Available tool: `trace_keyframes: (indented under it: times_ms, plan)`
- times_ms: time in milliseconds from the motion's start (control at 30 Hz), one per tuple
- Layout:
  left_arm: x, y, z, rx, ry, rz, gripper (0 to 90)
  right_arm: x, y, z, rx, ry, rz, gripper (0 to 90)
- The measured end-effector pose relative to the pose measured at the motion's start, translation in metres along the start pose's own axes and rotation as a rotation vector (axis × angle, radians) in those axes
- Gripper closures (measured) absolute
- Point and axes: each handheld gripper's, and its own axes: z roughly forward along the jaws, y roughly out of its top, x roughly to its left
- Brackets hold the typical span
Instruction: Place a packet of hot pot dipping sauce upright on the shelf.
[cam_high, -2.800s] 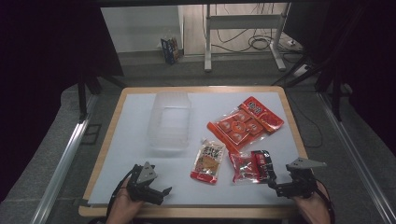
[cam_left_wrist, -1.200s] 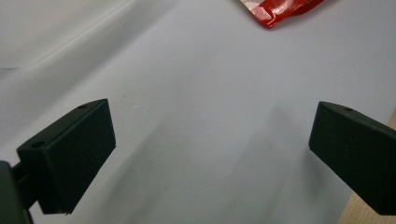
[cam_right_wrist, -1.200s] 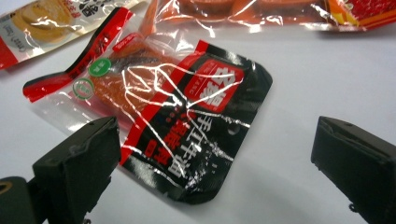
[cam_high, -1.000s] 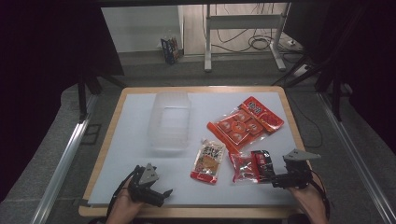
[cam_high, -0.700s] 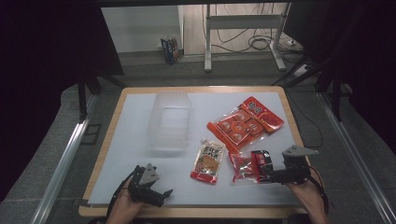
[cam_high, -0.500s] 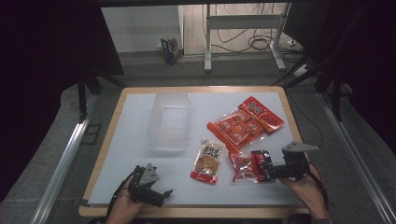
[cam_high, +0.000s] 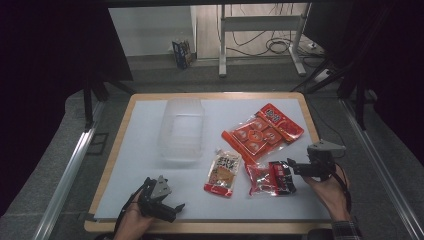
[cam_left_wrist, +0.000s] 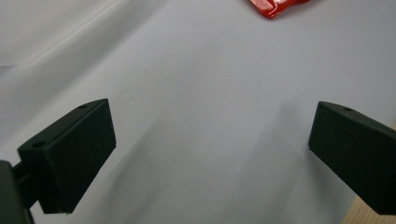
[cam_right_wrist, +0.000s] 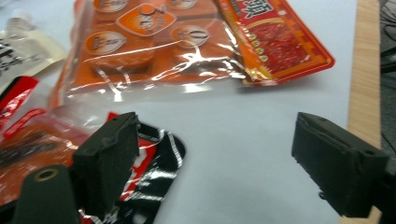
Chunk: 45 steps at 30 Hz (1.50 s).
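A red-and-black snack packet (cam_high: 272, 177) lies on the pale mat (cam_high: 145, 150) near the front right. My right gripper (cam_high: 296, 168) sits low at its right end. In the right gripper view this gripper (cam_right_wrist: 215, 140) is open and its jaws have just been closing. The left jaw stands over the packet's black end (cam_right_wrist: 154, 158), the right jaw over bare mat, and no pad presses on it. Near the front edge, my left gripper (cam_high: 175, 206) rests open over bare mat, with nothing between the jaws in the left gripper view (cam_left_wrist: 212, 123).
A clear plastic tub (cam_high: 182, 127) stands left of centre. An orange multi-pack (cam_high: 252, 134) and a red packet (cam_high: 280, 120) overlap behind the right gripper. A small pouch (cam_high: 223, 172) lies mid-front. The wooden table rim (cam_high: 312, 125) runs close on the right.
My right gripper has moved left and a little forward onto the end of the red-and-black packet. The left gripper has stayed where it was.
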Motion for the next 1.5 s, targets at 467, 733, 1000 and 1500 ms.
trace_keyframes:
  times_ms: [467,733,1000,1500]
  plan:
    - [0.0,0.0,0.0,0.002,0.009,-0.001,0.7,-0.031,0.016,0.027,0.049,-0.055,0.044,24.5]
    - [0.0,0.0,0.001,0.01,0.016,0.004,0.7,-0.05,0.024,0.044,0.075,-0.008,0.078,27.5]
    - [-0.001,0.0,0.001,0.014,0.018,0.007,0.7,-0.069,0.03,0.057,0.066,0.022,0.134,25.3]
    - [-0.002,-0.001,0.003,0.026,0.027,0.016,0.8,-0.09,0.04,0.093,0.111,0.038,0.187,19.9]
